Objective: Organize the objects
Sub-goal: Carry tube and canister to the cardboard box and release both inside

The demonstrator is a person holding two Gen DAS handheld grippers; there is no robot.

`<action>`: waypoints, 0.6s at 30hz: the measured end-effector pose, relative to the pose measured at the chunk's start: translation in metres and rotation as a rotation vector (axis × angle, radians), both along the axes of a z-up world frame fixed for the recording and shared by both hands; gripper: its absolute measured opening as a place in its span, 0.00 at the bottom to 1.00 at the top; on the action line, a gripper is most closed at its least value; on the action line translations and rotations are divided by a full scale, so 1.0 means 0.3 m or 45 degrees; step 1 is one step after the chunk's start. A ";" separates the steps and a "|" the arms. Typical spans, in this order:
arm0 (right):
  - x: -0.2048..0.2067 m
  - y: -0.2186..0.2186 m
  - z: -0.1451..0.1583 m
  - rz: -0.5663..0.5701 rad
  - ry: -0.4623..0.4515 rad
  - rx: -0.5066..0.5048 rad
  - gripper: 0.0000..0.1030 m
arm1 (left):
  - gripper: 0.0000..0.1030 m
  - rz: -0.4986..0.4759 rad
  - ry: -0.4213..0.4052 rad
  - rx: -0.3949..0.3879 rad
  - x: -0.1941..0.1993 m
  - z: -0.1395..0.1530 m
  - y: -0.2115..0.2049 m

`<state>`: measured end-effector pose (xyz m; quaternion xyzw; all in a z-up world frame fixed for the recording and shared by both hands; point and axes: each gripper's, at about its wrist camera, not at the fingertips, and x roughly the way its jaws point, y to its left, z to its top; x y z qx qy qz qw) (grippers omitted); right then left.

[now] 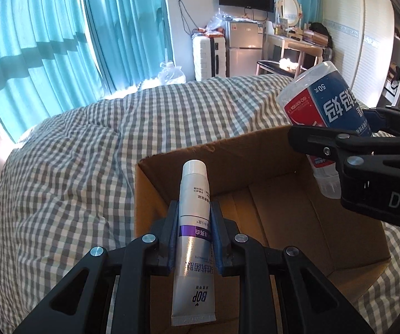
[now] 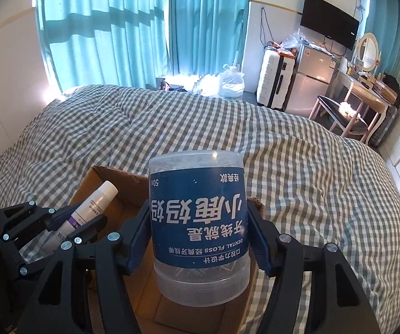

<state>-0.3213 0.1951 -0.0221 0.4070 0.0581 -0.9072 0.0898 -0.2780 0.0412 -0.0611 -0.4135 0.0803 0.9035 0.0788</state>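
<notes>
1. Toothpaste, a white squeezy tube [image 1: 194,239] with a purple band and a white cap, sits clamped between the fingers of the left gripper [image 1: 194,231], over the near edge of the open brown cardboard box [image 1: 325,222].
2. The clear round plastic tub of dental floss [image 2: 198,222], with a blue label, is upside down, squeezed by the right gripper [image 2: 198,233] above the same box.
3. The box rests on the grey and white checked bed [image 1: 74,153] and looks empty inside.
4. I think this is the putting-in step.
5. Next, each hand should go lower into the box, then let go gently.
</notes>
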 end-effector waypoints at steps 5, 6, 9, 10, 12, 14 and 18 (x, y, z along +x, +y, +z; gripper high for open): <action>0.013 -0.005 -0.048 0.010 -0.020 0.014 0.61 | 0.20 0.005 -0.039 -0.006 -0.007 -0.051 0.004; 0.012 -0.006 -0.053 0.007 -0.022 0.013 0.61 | 0.20 0.007 -0.048 -0.005 -0.008 -0.059 0.005; 0.016 -0.005 -0.068 0.002 -0.033 0.014 0.61 | 0.20 0.004 -0.079 0.003 -0.018 -0.089 0.009; 0.009 -0.002 -0.073 0.003 -0.041 0.016 0.61 | 0.20 0.005 -0.087 0.005 -0.019 -0.095 0.008; 0.007 -0.003 -0.081 0.005 -0.051 0.015 0.61 | 0.20 0.004 -0.084 0.007 -0.019 -0.098 0.005; 0.008 -0.006 -0.088 0.009 -0.057 0.007 0.61 | 0.21 0.007 -0.076 0.013 -0.015 -0.098 0.005; 0.018 -0.009 -0.095 0.004 -0.062 -0.013 0.61 | 0.22 0.010 -0.090 0.025 -0.023 -0.094 -0.005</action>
